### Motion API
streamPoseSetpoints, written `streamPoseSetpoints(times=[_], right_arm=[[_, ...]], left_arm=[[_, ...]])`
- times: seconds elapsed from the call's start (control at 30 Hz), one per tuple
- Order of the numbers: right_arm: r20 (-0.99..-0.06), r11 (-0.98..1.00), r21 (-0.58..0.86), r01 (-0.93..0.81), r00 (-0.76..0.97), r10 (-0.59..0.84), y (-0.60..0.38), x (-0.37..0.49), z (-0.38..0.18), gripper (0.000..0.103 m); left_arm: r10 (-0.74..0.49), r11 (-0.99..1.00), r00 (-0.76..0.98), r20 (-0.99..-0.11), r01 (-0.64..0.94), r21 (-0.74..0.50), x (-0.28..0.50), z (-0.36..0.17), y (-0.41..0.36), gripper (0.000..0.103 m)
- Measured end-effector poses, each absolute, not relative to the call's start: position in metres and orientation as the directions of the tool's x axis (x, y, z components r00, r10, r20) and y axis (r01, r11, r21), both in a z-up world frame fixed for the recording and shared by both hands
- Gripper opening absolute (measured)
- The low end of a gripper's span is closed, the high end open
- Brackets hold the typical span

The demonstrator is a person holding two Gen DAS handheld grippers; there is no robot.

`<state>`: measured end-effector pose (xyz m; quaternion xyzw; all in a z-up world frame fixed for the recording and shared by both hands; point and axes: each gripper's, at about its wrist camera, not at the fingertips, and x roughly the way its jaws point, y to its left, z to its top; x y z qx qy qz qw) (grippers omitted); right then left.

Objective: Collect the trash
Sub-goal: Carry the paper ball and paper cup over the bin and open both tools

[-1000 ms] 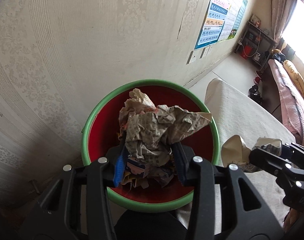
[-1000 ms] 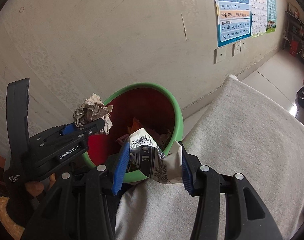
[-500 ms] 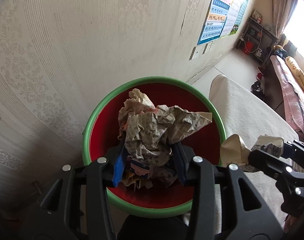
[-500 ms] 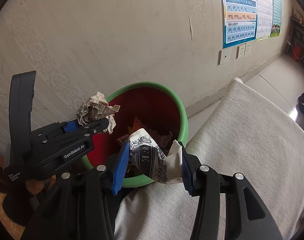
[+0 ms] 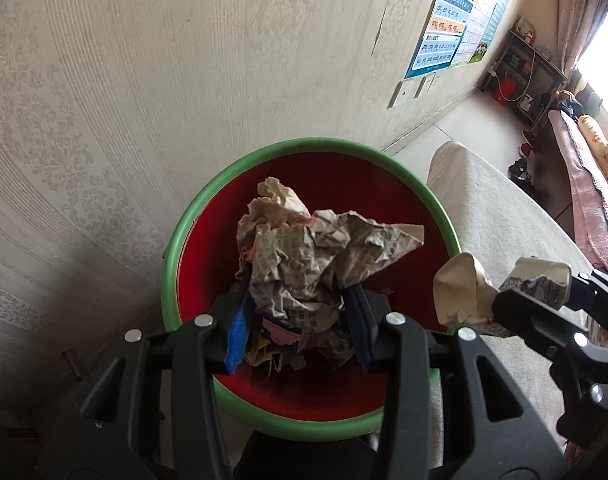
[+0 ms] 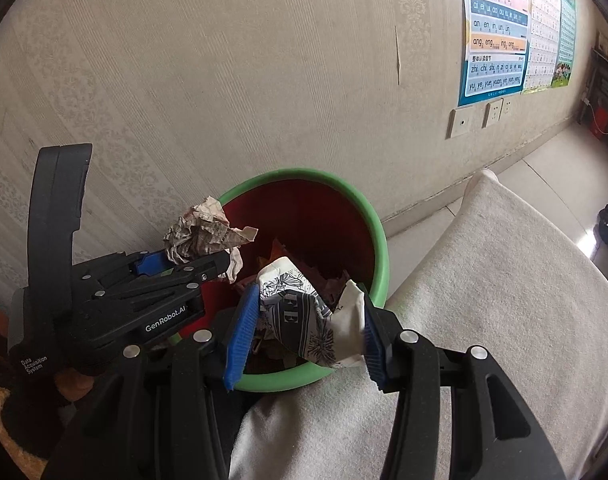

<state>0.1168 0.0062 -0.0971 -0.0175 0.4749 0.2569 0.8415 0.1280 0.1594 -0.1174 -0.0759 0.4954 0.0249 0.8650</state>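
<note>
The bin (image 5: 172, 264) mouth lies open above its loose trash (image 6: 323, 276); the wall (image 5: 184, 60) closes behind it, and the cloth-covered seat's edge (image 6: 503, 280) crowds its right rim.

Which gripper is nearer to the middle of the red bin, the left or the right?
Left. The left gripper holds crumpled newspaper over the middle of the red bin; the right gripper holds a printed wrapper at the bin's near rim.

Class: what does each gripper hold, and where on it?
Left gripper: crumpled newspaper, by its lower end. Right gripper: patterned paper wad, across its middle.
</note>
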Motion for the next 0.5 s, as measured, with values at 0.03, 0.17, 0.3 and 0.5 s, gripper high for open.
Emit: streamPoseSetpoints(times=[0.03,0.17,0.3,0.5], right_arm=[[-0.809,0.867,0.212,-0.452,0.416,0.415,0.0073,0.1171,-0.0974,0.046],[-0.810,0.863,0.202,-0.463,0.416,0.413,0.0109,0.1161,-0.0975,0.046],[-0.812,0.861,0.198,-0.469,0.413,0.412,0.0129,0.1173,-0.0984,0.046],[-0.816,0.859,0.194,-0.475,0.408,0.410,0.0166,0.1186,-0.0995,0.046]], left_arm=[[-0.032,0.987,0.506,-0.862,-0.120,-0.108,0.1278,-0.1181,0.1598,0.040],[-0.034,0.986,0.502,-0.864,-0.124,-0.110,0.1294,-0.1198,0.1614,0.040],[-0.038,0.986,0.495,-0.868,-0.120,-0.111,0.1308,-0.1221,0.1616,0.040],[-0.038,0.984,0.486,-0.873,-0.136,-0.118,0.1318,-0.1251,0.1661,0.040]])
